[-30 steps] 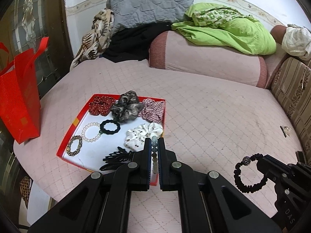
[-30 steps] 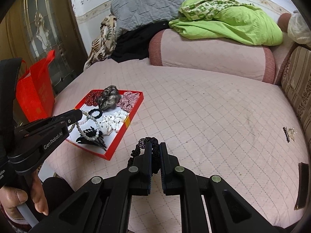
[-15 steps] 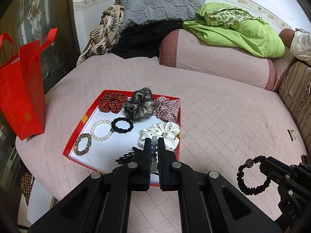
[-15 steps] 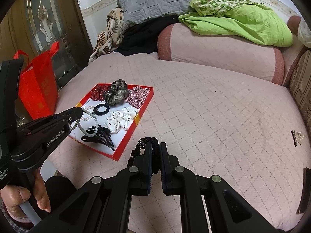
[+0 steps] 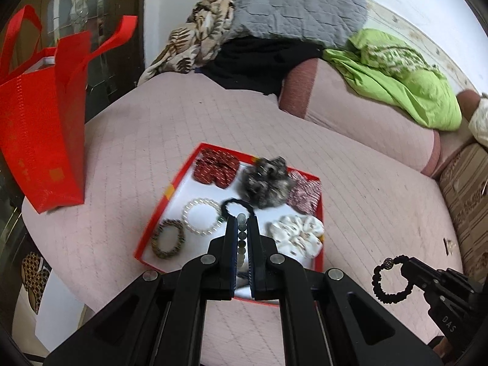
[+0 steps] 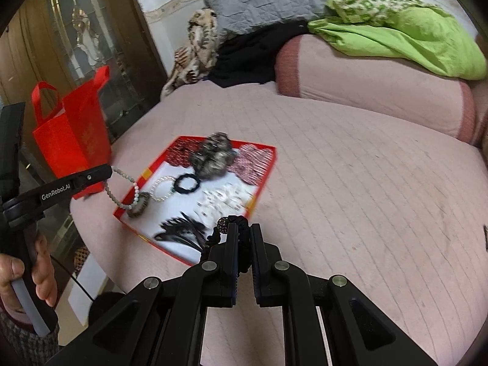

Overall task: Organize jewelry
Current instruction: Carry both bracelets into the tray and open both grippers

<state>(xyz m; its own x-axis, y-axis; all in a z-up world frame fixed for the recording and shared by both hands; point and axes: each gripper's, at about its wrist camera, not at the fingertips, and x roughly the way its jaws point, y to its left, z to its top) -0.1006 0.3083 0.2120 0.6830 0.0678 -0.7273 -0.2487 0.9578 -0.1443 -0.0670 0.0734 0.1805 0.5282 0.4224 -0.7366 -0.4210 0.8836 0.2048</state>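
Observation:
A red tray [image 5: 152,231] with a white floor lies on the pink bed; it also shows in the right wrist view [image 6: 265,180]. It holds scrunchies, a pearl bracelet [image 5: 199,219], a black ring [image 6: 186,183], a brown bead bracelet [image 5: 167,242] and a black claw clip [image 6: 180,228]. My left gripper [image 5: 241,222] is shut on a pale green bead bracelet [image 6: 122,189] above the tray's near-left part. My right gripper [image 6: 242,228] is shut on a black bead bracelet [image 5: 392,279], held above the bed to the right of the tray's near edge.
A red gift bag [image 5: 39,140] stands at the bed's left edge. A pink bolster [image 5: 360,113], a green blanket [image 5: 405,82] and a grey cushion [image 5: 292,9] lie at the back. A striped sofa arm [image 5: 466,195] is on the right.
Both grippers have moved left and forward toward the tray, each with its bracelet still held. The left gripper now hangs over the tray's floor.

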